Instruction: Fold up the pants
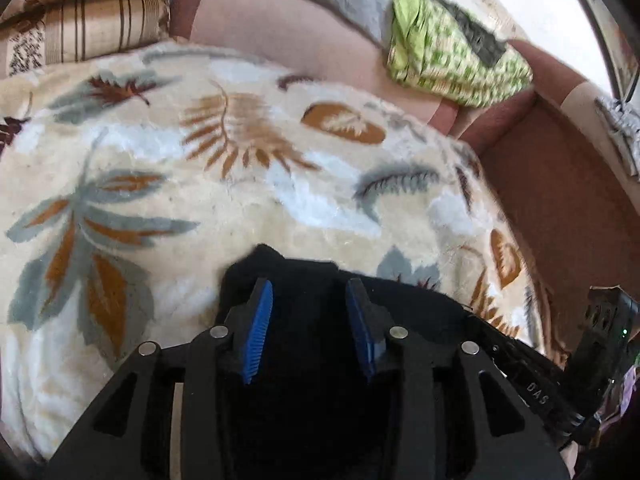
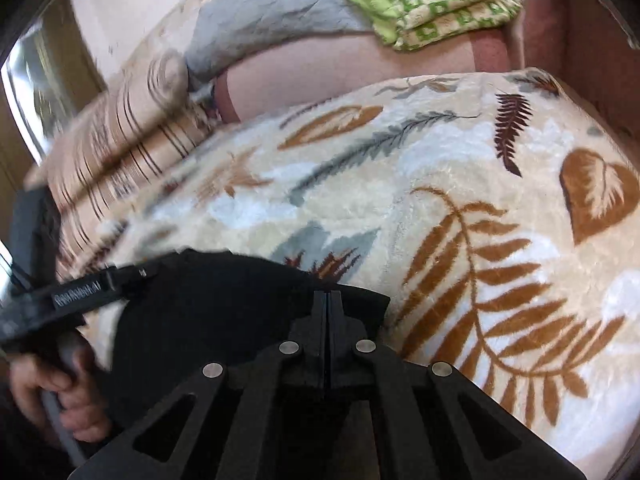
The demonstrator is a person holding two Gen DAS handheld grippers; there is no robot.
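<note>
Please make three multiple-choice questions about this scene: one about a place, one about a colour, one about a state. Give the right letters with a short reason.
1. Where do the black pants lie?
A on the leaf-print blanket
B on a chair
C in a basket

2. What colour are the left gripper pads?
A red
B blue
C white

3. How is the right gripper?
A wide open
B shut
C out of view

Answers: A, the blanket surrounds the dark cloth; B, both pads show blue; B, its fingers meet with no gap.
</note>
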